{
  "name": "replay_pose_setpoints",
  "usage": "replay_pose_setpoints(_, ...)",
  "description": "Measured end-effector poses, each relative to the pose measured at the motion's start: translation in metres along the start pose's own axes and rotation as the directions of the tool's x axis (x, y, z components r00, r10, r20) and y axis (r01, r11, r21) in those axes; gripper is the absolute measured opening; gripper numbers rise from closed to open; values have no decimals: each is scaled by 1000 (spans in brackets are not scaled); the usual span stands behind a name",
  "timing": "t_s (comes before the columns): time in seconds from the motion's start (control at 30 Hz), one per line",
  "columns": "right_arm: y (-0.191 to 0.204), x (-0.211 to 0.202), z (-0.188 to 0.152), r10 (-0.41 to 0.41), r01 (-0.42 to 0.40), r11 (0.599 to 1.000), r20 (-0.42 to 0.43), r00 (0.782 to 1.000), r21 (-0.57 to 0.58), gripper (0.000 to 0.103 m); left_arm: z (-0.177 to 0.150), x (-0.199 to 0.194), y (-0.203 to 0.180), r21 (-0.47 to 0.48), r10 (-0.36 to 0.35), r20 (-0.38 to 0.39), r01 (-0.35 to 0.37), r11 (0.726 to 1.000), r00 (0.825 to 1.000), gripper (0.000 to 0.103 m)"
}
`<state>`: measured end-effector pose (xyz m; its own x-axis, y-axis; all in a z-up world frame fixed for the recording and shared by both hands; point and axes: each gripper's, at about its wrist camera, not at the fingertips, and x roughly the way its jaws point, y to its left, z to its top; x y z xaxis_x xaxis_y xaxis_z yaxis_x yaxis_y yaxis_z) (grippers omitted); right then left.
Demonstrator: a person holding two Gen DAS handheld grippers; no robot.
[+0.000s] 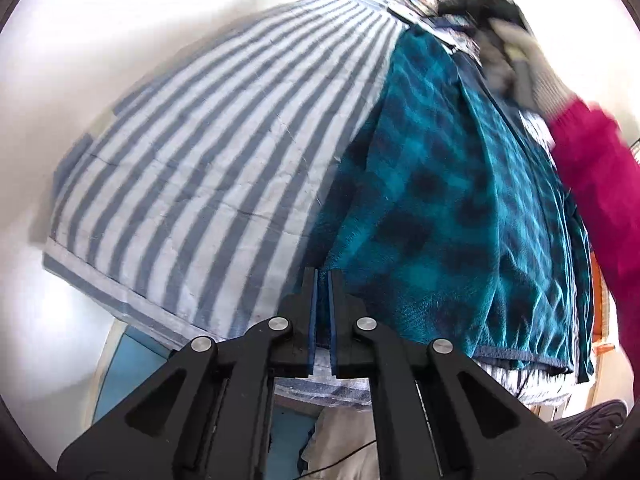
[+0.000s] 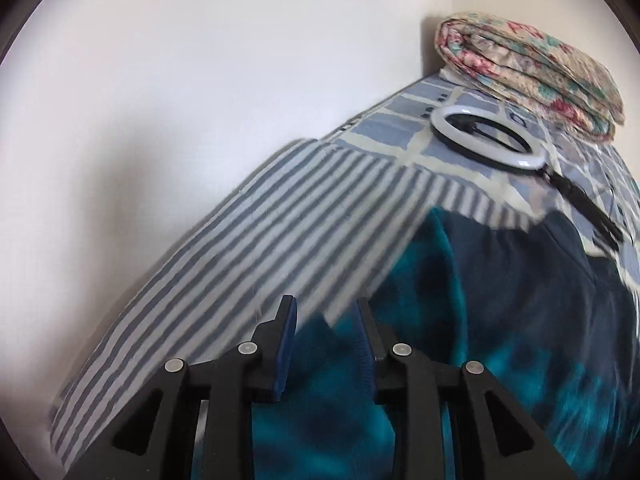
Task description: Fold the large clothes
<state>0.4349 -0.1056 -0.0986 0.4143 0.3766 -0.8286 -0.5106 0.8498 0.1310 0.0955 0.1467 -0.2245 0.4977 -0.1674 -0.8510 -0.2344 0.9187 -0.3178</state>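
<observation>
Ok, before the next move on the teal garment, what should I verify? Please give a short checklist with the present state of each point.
1. Right gripper open above the teal garment: ok.
2. Left gripper holds cloth: not ok; jaws almost closed, nothing seen between them.
3. Garment lies flat on the striped sheet: cannot tell; the right wrist view is blurred.
4. Ring light is apart from the garment: cannot tell; its handle ends close to the far edge.
5. Folded quilt is away from the garment: ok.
</observation>
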Motion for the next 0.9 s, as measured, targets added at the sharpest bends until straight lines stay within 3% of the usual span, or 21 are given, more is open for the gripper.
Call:
replay_pose_setpoints(0.1, -2, -14, -32, 12, -13, 1000, -28, 1000, -20, 27, 1, -7, 3, -8, -5, 25, 5, 1000, 1000, 4)
replay_pose_setpoints(0.13, -1, -14, -38, 18, -19, 999, -42, 999, -33, 27, 3, -6, 3, -12, -7, 19, 8, 1000, 1000, 14)
replay_pose_setpoints(0.17, 2, -12, -43, 11, -13, 999, -54, 998, -48, 27, 3, -5, 4, -21, -14, 14, 14, 1000, 1000, 33)
replay_pose_setpoints(0.23, 5, -2, -46, -15, 10, 998, -71, 997, -67, 27, 7, -3, 6, -44, -25, 16, 26, 999, 1000, 46)
replay_pose_setpoints(0.37, 6, 29, -43, -36, 31, 999, -120, 992, -44, 27, 16, -1, 16, -92, -38, 20, 39, 995, 999, 46)
replay_pose_setpoints(0.57, 14, 59, -44, -57, 53, 998, -138, 989, -28, 29, 18, 17, 23, -144, -145, -59, 135, 980, 988, 46)
replay_pose_setpoints(0.67, 13, 49, -41, -36, 33, 999, -128, 991, -25, 29, 16, 23, 13, -107, -150, -83, 140, 984, 985, 46)
replay_pose_setpoints(0.73, 3, 30, -41, 46, -44, 999, -103, 994, 27, 29, 14, 27, 7, -98, -126, -91, 117, 988, 988, 45)
replay_pose_setpoints(0.8, -11, 4, -45, 110, -105, 990, -52, 993, 97, 29, 13, 32, 10, -111, -128, -91, 117, 987, 988, 39)
replay_pose_setpoints(0.9, -16, -25, -57, 132, -127, 986, -44, 990, 112, 32, 14, 35, 10, -117, -119, -78, 110, 987, 990, 26)
